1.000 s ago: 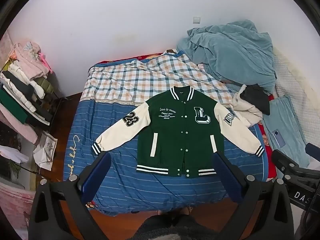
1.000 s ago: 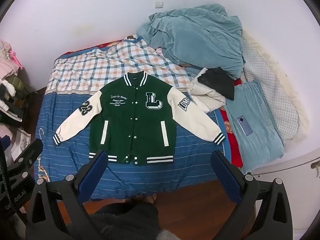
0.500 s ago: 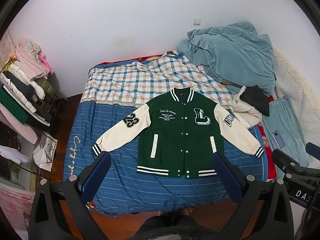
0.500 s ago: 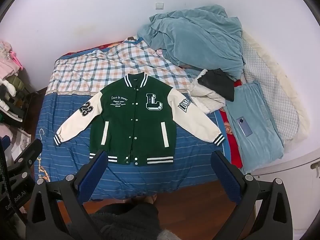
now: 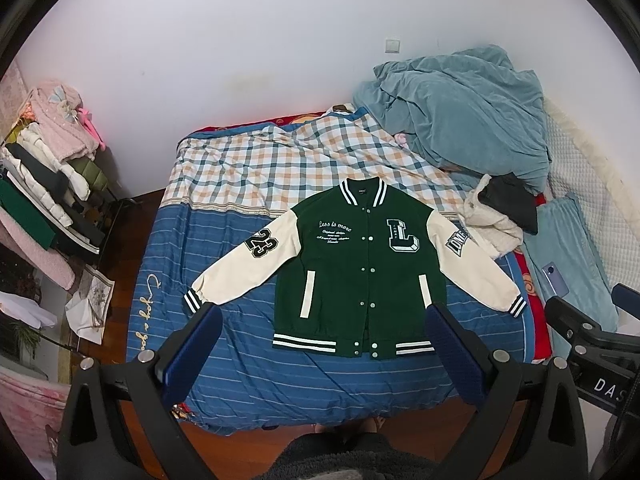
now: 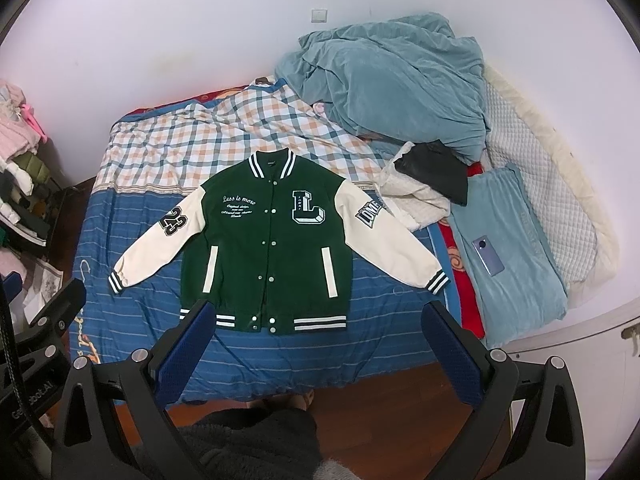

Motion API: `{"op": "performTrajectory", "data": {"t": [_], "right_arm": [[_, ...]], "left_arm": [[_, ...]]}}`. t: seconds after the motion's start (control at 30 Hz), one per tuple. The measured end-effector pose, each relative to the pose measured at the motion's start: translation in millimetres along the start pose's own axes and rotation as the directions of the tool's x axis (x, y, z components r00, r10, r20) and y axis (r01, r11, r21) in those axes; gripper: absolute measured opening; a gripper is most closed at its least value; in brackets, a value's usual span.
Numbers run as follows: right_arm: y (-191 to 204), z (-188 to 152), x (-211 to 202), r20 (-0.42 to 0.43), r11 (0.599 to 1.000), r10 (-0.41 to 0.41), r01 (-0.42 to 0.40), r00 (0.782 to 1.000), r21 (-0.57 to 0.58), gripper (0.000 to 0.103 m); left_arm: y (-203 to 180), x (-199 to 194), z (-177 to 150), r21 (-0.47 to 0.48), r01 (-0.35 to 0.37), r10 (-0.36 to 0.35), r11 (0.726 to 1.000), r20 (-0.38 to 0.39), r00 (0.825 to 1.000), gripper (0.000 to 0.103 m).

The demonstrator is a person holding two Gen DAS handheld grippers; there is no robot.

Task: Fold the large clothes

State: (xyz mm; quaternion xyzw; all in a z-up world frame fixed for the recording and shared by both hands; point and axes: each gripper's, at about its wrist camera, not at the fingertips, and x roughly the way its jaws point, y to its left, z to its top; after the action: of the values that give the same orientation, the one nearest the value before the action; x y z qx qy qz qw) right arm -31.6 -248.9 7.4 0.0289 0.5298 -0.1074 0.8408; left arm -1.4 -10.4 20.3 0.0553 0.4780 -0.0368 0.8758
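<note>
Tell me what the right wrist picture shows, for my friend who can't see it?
A green jacket with cream sleeves lies flat, snapped shut, on a blue striped bed. The open right hand-held gripper hovers above, holding nothing.

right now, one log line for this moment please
stage: pre-fold | jacket: flat on bed, buttoned, sleeves spread | left hand-held gripper: open, empty | right hand-held gripper: open, empty

A rumpled teal velvet blanket [image 6: 392,80] is heaped at the far corner of the blue striped bed [image 6: 360,344], beside a checked sheet [image 6: 208,136]. A lilac phone [image 6: 488,255] lies on a folded teal towel [image 6: 516,280].
</note>
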Motion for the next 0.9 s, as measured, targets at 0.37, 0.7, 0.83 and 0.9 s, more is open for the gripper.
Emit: {"op": "performTrajectory", "data": {"t": [0.37,0.7,0.83,0.9], "right_arm": [[-0.4,-1.0,0.4,0.003,1.000,0.000,0.000,1.000,-0.001,0.103],[0.1,4.7,-6.0,0.004,1.000,0.001,-0.001,1.000,0.000,0.103],[-0.4,3.4,-5.2,0.005,1.000,0.001,-0.001,1.000,0.000,0.103],[0.1,4.4,-6.1,0.006,1.000,0.000,0.000,1.000,-0.002,0.103]], "left_arm": [[0.7,1.0,-2.8,0.000,0.001,-0.001,1.000,0.005,1.000,0.103],[1.1,0.6,-3.4,0.001,0.001,-0.001,1.000,0.007,1.000,0.103],[-2.0,-5.1,0.5,0.000,0.001,-0.001,1.000,0.006,1.000,0.103],[-3.8,-7.5,3.2,-0.002,0.003,-0.003,1.000,0.004,1.000,0.103]]}}
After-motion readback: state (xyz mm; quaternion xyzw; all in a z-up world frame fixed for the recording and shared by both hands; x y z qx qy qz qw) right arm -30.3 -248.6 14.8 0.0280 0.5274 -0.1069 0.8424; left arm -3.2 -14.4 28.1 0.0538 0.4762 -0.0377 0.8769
